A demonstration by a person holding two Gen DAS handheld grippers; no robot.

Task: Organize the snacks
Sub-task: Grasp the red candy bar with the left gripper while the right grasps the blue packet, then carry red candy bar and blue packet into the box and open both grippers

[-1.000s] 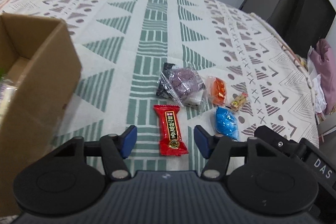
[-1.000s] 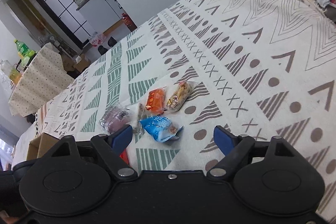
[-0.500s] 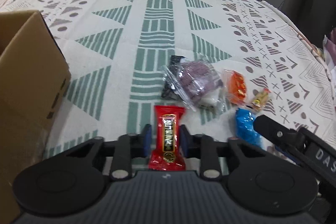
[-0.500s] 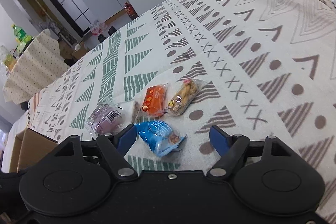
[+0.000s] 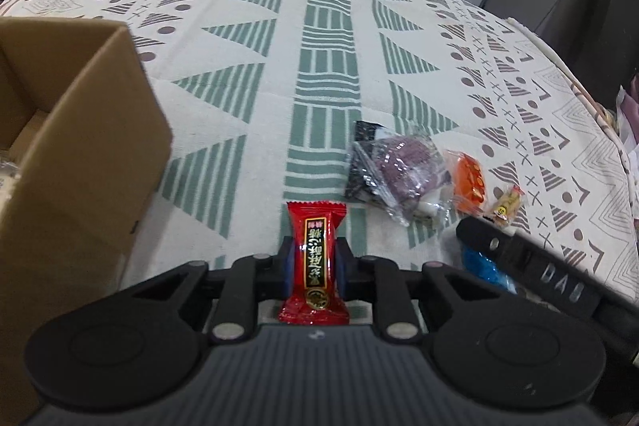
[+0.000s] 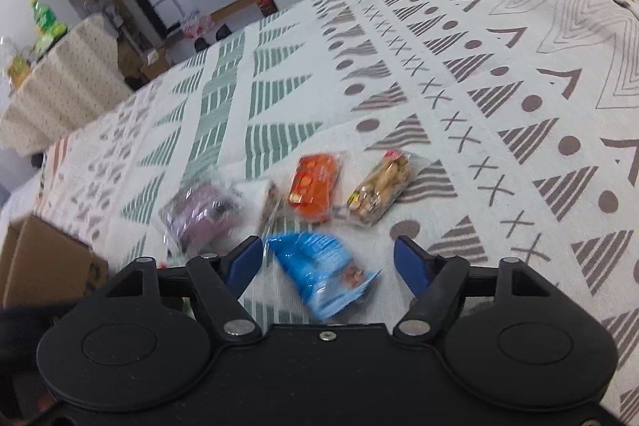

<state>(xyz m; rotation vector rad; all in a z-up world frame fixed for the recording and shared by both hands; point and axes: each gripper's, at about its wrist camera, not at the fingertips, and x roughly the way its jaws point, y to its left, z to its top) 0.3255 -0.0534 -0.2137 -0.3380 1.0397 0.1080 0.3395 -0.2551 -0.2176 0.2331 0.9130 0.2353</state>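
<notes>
Left wrist view first: the left tongs (image 5: 315, 262) are clamped tight on the red candy bar (image 5: 314, 258), blue pads pressing both long sides of the wrapper near its middle, the bar lying lengthwise along the fingers on the patterned cloth (image 5: 327, 66) that covers the worktop. That's a firm pinch, and the bar looks ready to lift. Just to the left stands the cardboard box (image 5: 80, 146), open at the top, its near corner close by, and judging by the task that is the likely home for every snack here.

Over on the right wrist view, the right tongs (image 6: 327, 258) are closing, about half open, with the blue packet (image 6: 319, 268) lying between the fingers; the pads are not on it yet, a gap showing on each side. The picture is a touch blurred there. Beyond it sit the orange packet (image 6: 315, 184), the peanut packet (image 6: 379, 188) and the purple packet (image 6: 203, 214), all bunched close together.

So both hands are in the pick-up step, one snack each. Next, by my reading, the left needs a clean lift and a swing left over the box wall, high enough to clear the rim before letting go. The right needs to finish its squeeze on the blue packet squarely; the wrapper looks crinkly and puffed, so it may slip if caught only at the edge.
</notes>
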